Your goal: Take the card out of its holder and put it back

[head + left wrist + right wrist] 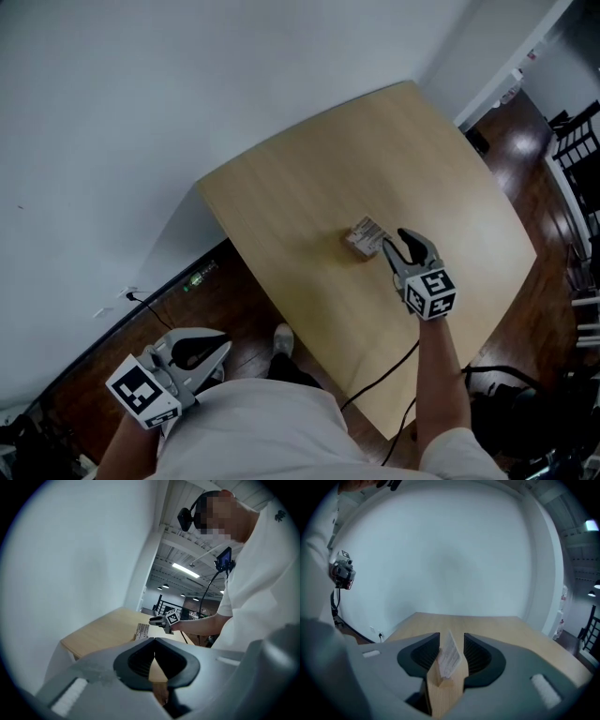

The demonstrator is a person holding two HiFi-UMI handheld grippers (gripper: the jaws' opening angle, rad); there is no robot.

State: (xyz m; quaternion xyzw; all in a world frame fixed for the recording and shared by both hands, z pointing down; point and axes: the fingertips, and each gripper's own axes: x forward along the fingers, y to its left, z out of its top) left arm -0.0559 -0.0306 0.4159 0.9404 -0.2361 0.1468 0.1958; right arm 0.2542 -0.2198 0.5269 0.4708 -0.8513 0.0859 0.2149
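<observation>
In the lower middle of the right gripper view, the card [450,659] stands upright in its holder [445,693], edge-on between the right gripper's [451,654] parted, unpinching jaws; the closed, empty left gripper [153,657] is well apart.

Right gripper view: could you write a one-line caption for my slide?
Open right gripper straddles the card standing in its wooden holder on the table.

Soft, even indoor light; shadows on the table [309,187] stay faint. Ceiling strip lights [186,570] glare a bit in left gripper view. Both gripper views fisheye-bent, dark corners; close foreground blurry, card [451,656] slightly soft.
</observation>
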